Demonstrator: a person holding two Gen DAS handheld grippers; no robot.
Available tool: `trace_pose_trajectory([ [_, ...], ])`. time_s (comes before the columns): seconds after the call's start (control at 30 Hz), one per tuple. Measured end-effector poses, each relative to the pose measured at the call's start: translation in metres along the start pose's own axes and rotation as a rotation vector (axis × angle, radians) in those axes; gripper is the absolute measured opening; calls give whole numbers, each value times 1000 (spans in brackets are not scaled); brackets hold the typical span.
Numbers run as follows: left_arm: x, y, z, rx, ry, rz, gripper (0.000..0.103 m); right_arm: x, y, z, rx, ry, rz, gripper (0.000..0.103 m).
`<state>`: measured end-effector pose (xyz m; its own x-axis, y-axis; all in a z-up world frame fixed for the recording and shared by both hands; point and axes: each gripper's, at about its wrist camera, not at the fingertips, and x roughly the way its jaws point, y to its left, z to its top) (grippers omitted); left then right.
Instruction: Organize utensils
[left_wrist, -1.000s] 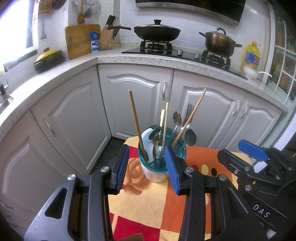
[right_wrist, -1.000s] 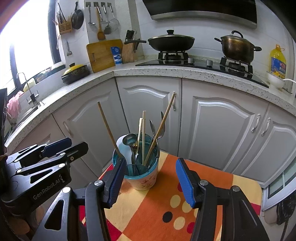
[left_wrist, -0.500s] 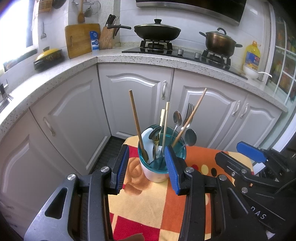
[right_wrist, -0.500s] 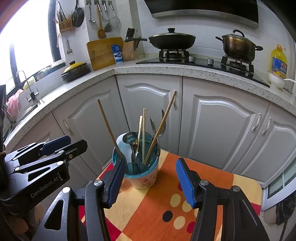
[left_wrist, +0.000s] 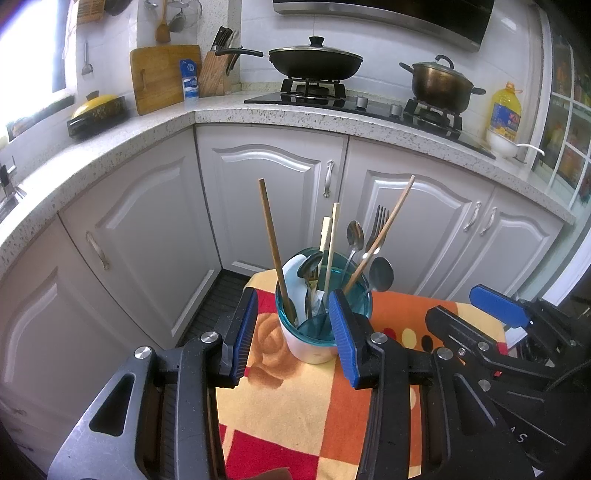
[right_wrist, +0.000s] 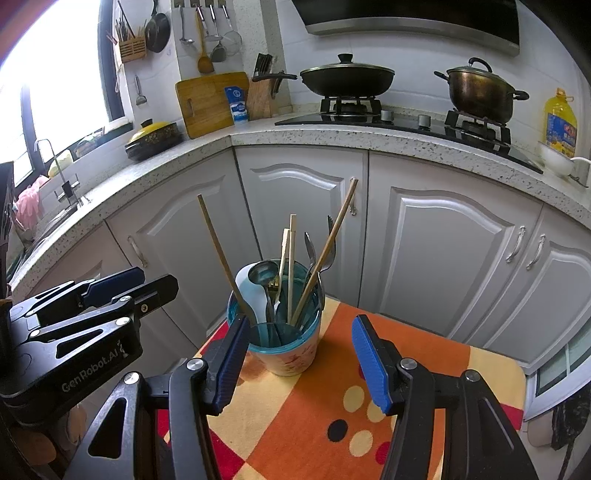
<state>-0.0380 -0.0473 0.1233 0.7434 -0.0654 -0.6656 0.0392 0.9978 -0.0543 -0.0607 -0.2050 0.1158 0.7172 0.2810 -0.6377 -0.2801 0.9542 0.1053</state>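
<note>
A cup (left_wrist: 320, 325) full of utensils (left_wrist: 332, 251) — chopsticks, spoons, a fork — stands on a patterned cloth (left_wrist: 306, 413) near its far left corner. The left gripper (left_wrist: 291, 332) tilts down toward it, fingers apart with the cup seen between them, nothing clamped. The right gripper (right_wrist: 299, 362) also tilts down, fingers apart and empty; the cup (right_wrist: 284, 343) sits beyond them, nearer the left finger (right_wrist: 231, 360). Kitchen cabinets (right_wrist: 443, 251) stand behind.

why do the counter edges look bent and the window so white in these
Left wrist view: fisheye lens bows the countertop and darkens the corners; the window is blown out. Right wrist view: same bowing, window overexposed, red fringe top left. The utensil cup stays sharp in both.
</note>
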Motion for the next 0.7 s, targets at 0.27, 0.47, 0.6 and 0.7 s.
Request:
trace_pose_trajectory([
  [0.27, 1, 1, 0, -1, 7, -2, 39, 6, 2, -1, 0, 13, 8, 56],
  [0.47, 6, 3, -1, -15, 29, -20, 39, 10, 1, -3, 5, 20, 13, 56],
  [0.6, 9, 1, -2, -9, 26, -32, 39, 13, -3, -4, 14, 28, 11, 56],
  [0.7, 9, -2, -3, 3, 19, -31, 39, 15, -8, -8, 20, 32, 6, 56],
])
